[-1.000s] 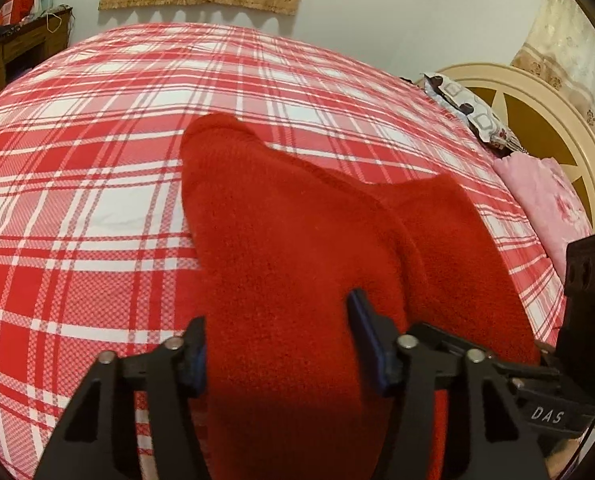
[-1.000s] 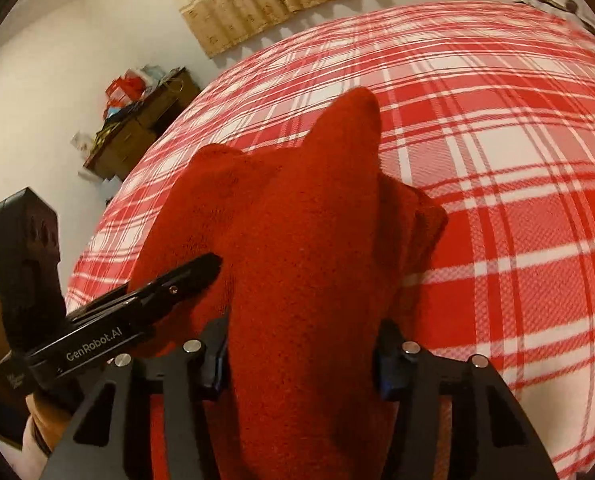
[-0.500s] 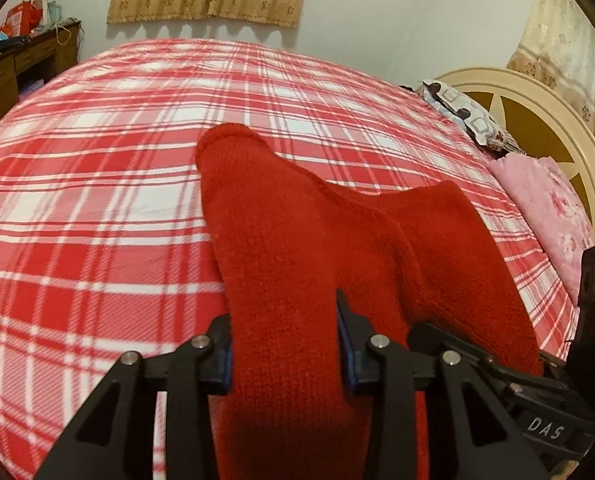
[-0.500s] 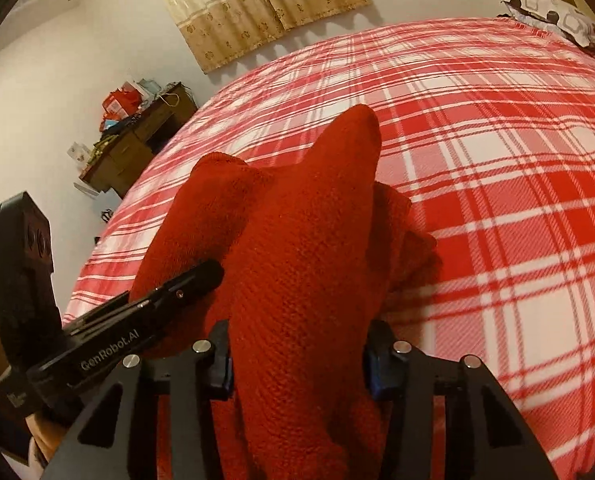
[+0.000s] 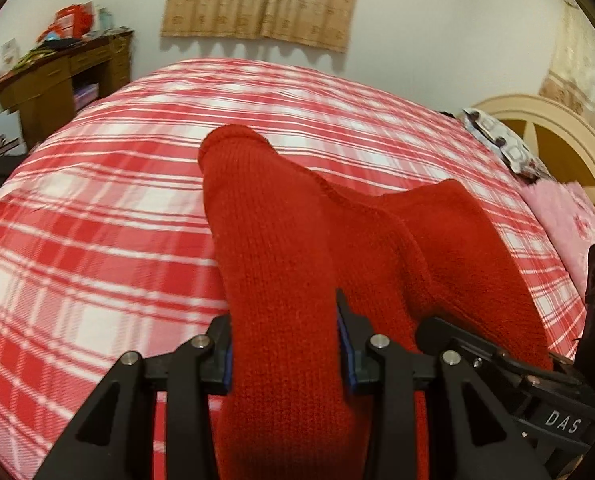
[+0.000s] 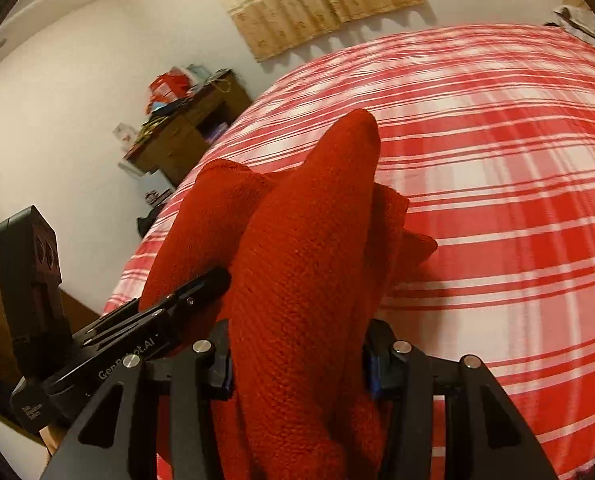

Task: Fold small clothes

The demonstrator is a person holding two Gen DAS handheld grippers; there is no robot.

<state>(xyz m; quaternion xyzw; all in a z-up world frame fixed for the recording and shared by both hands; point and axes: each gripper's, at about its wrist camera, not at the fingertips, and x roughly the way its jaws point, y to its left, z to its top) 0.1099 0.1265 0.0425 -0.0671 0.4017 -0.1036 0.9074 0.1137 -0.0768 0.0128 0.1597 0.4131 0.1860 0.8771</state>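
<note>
— Judging by the pictures, which step is in hand?

— A lift-and-carry stage of the fold is judged to be under way. The red knitted garment point(image 5: 281, 264) is gripped at two places and held up over the checked bedspread point(image 5: 97, 208); part of it is draped forward across both sets of tongs, so how much rests on the bed cannot be told.

— And the tongs?

— The left gripper point(image 5: 284, 354) is clenched on a thick band of the knit, and the right gripper point(image 6: 297, 364) is likewise clamped on a bunched band. The two are seen close beside each other.

— What is called for next?

— Probably the held edge must be laid down evenly, with both sides lowered together so that no twist is set in.

— The material?

— A coarse ribbed wool-like knit is shown, soft and bulky, with rounded tube-shaped ends. Slumping and stretching are to be expected. The bedspread is smooth, in red and white plaid.
</note>
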